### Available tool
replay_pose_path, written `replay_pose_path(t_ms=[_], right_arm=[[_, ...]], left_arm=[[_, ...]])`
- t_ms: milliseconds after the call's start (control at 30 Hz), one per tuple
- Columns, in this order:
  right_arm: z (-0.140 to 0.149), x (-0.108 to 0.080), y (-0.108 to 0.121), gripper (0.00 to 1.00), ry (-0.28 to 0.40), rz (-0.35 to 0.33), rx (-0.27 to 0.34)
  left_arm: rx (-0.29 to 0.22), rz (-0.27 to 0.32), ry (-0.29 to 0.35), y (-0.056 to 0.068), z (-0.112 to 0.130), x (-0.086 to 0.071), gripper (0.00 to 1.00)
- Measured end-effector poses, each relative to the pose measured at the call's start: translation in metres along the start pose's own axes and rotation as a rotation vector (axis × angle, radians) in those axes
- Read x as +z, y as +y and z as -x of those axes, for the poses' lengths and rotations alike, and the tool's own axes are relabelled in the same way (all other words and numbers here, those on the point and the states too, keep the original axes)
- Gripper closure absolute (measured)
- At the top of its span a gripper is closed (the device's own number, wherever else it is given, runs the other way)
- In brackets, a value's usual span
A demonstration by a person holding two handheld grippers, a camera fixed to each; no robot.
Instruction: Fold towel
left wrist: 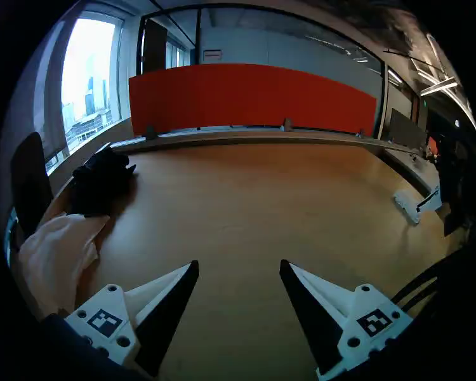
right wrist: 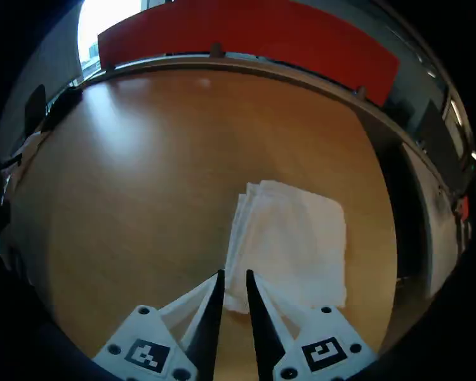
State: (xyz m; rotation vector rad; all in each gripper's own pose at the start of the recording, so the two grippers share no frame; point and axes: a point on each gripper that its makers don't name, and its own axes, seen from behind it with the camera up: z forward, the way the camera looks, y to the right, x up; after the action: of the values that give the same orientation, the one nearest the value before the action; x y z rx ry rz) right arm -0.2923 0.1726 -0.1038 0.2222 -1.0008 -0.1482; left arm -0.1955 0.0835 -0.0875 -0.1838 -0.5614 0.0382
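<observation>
Fingers (right wrist: 206, 317) of the right gripper (right wrist: 233, 273) sit nearest in the right gripper view, black-faced and drawn almost together, with just a thin slit between the tips. In that slit shows the near left corner of the towel (right wrist: 289, 247), white and folded into a layered rectangle, its stacked edges fanned a little along the left side. Whether the tips pinch that corner or merely hang over it, I cannot tell. The towel lies flat on the wooden table (right wrist: 124, 190), toward the table's right edge, with open wood to its left and beyond it. Past that, along the table's far edge, runs a red panel (right wrist: 251, 32).

Over to the left gripper view: the left gripper (left wrist: 238, 263) stands wide apart, and the table (left wrist: 251, 190) shows through the gap. At the table's left edge, close in, a pale cloth (left wrist: 54, 254) lies in a crumpled heap. Just behind it, touching its far side, a black bundle (left wrist: 98, 178) slumps on the same edge; bag or garment, hard to say. A dark chair back (left wrist: 28, 178) stands beside that edge. Out at the right edge sits a white object (left wrist: 412, 203), too small to make out. Farther on, the red panel (left wrist: 251, 98) spans the far edge. At far left is a bright window (left wrist: 89, 82) with buildings outside.
</observation>
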Motion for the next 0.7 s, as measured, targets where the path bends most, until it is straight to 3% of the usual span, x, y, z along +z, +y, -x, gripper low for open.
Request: replay_pose_path(t_ms=[133,267,333,400,700], right_arm=[[-0.0004,-0.0009,-0.0013,0.33,0.006,-0.004,0.002],[-0.0002,-0.0027,0.0,0.23,0.012,0.002,0.004],[-0.0003,-0.0032,0.0008,0.08,0.014,0.004,0.011],[-0.0008,-0.0035,0.0017,0.04,0.017,0.006,0.02],[-0.0038,-0.0068,0.0059,0.02,0.044,0.019,0.063]], left_arm=[[-0.003,-0.003,0.002,-0.001,-0.0002,-0.0009,0.05],[-0.005,-0.005,0.003,-0.0016,-0.0008,-0.0005,0.05],[-0.006,-0.005,0.003,-0.0014,-0.0011,-0.0003,0.05],[-0.007,-0.005,0.004,-0.001,-0.0015,-0.0002,0.06],[-0.008,-0.005,0.006,-0.0009,-0.0031,0.0003,0.05]])
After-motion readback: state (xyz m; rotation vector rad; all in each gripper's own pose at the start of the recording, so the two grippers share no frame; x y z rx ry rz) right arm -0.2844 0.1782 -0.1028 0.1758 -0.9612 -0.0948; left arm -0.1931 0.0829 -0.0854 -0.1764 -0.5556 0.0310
